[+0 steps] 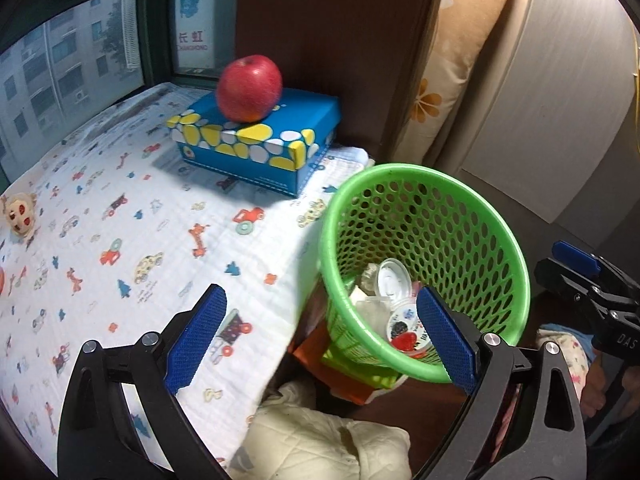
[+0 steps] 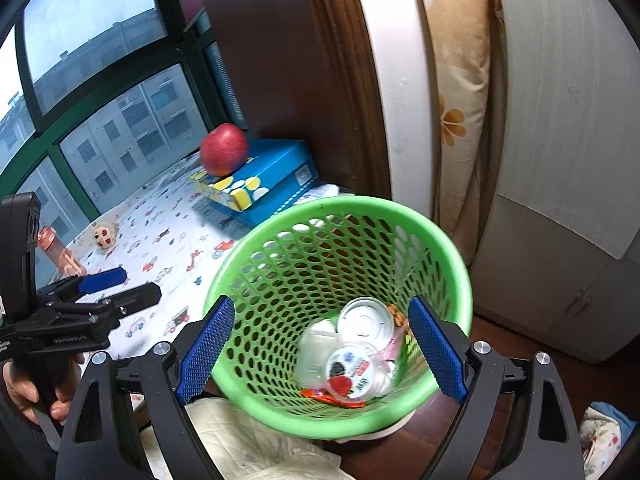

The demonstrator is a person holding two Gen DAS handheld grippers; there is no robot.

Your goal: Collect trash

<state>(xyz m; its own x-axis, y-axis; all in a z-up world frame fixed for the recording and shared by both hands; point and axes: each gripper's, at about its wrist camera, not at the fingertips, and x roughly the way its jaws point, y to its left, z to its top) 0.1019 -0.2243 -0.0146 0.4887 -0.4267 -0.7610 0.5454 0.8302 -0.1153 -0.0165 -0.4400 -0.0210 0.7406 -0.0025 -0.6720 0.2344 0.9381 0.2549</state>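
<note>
Basket (image 2: 340, 304), green perforated plastic, stands just beside the edge of the cloth-covered ledge (image 1: 120, 240); its base is hidden behind its own rim and by clutter below. Trash lies at its bottom: a yogurt cup (image 2: 352, 372) with a fruit label, a round white lid (image 2: 364, 322), crumpled white pieces and wrapper scraps whose kind cannot be told. Right gripper (image 2: 320, 354) stands wide open above the basket mouth, nothing between its blue pads; the rim's near arc passes between its fingers. Left gripper (image 1: 320, 340) is likewise wide and empty, one pad over the cloth, the other over the near rim; in the right wrist view only part of it shows, cut by the frame edge, with the holding hand (image 2: 40, 392) partly hidden. Apple (image 1: 249, 88) rests on a blue box (image 1: 256, 140) near the window corner, well apart from both grippers. A small doll-like toy (image 1: 20, 216) sits at the cloth's far edge, too blurred to detail. Open cloth lies between box and left gripper. Pale quilted fabric (image 1: 312, 436) below the ledge is cut off.
</note>
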